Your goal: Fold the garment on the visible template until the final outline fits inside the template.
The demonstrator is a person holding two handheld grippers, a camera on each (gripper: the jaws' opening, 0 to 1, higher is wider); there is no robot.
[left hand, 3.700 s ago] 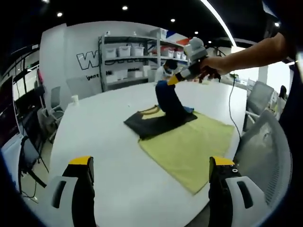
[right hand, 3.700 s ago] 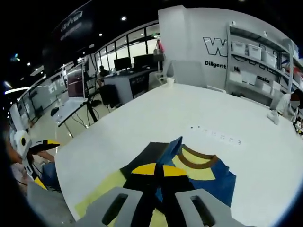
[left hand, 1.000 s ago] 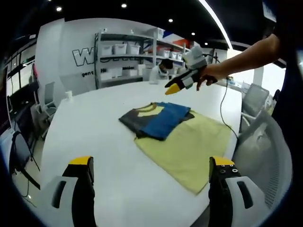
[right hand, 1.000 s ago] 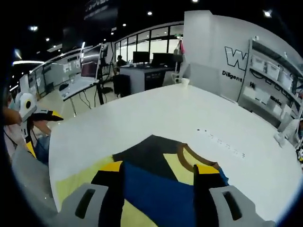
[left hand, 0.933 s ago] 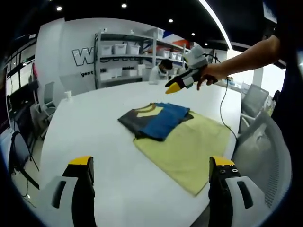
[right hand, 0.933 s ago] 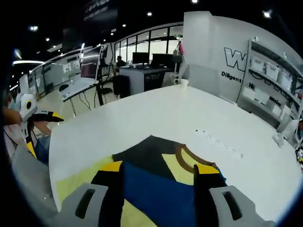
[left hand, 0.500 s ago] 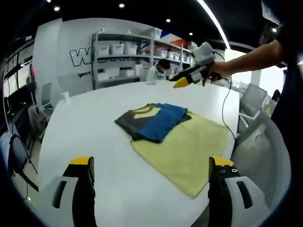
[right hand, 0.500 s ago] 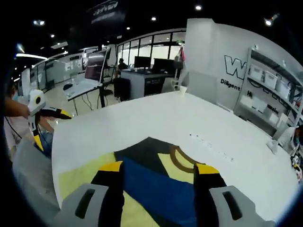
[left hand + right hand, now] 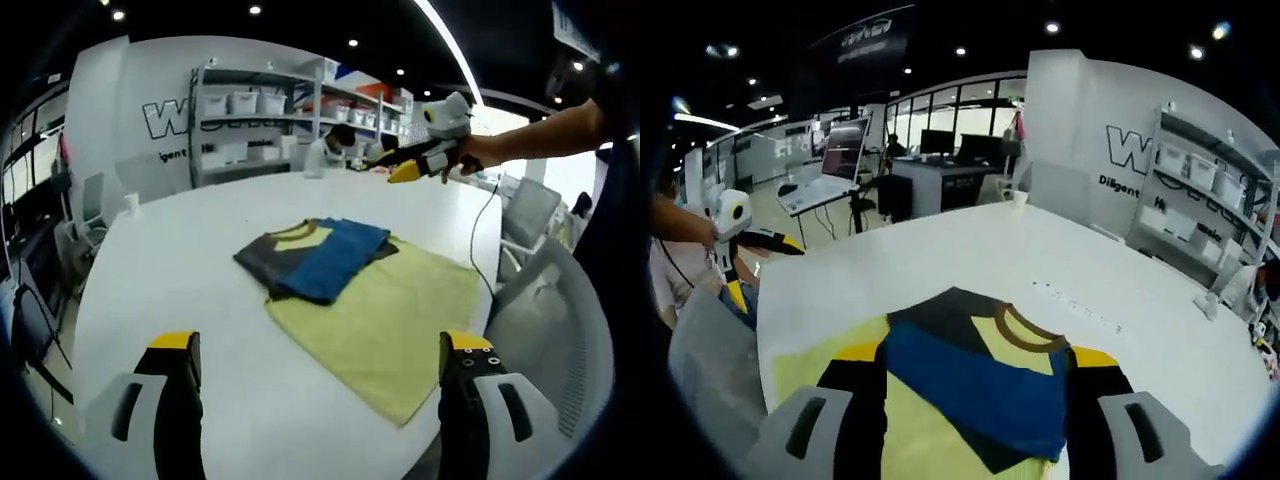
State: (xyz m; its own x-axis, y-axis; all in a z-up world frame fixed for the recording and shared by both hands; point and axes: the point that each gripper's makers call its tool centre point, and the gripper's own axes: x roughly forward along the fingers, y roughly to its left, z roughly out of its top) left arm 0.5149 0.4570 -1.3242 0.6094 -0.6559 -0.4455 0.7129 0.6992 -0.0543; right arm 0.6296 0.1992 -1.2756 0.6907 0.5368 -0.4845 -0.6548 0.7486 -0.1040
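The folded garment (image 9: 315, 257), dark grey with a blue panel on top and a yellow collar patch, lies on the far left corner of the yellow template (image 9: 390, 315), partly off it on the white table (image 9: 180, 290). My left gripper (image 9: 315, 400) hovers open near the table's front edge, nothing between its jaws. A hand holds my right gripper (image 9: 400, 165) high above the table, beyond the garment. In the right gripper view the garment (image 9: 975, 380) lies below my open right gripper (image 9: 975, 425), beside the template (image 9: 815, 362). My left gripper (image 9: 760, 262) is at the left.
A mesh chair (image 9: 560, 300) stands close at the right table edge, another (image 9: 525, 215) farther back. Shelves with bins (image 9: 255, 125) line the far wall. A cup (image 9: 132, 202) sits at the table's far left. A cable (image 9: 485, 225) hangs from the right gripper.
The right gripper, earlier shut on the lifted blue part, laid it over the garment, opened and rose away to the right. The left gripper stayed open; its view drifted slightly.
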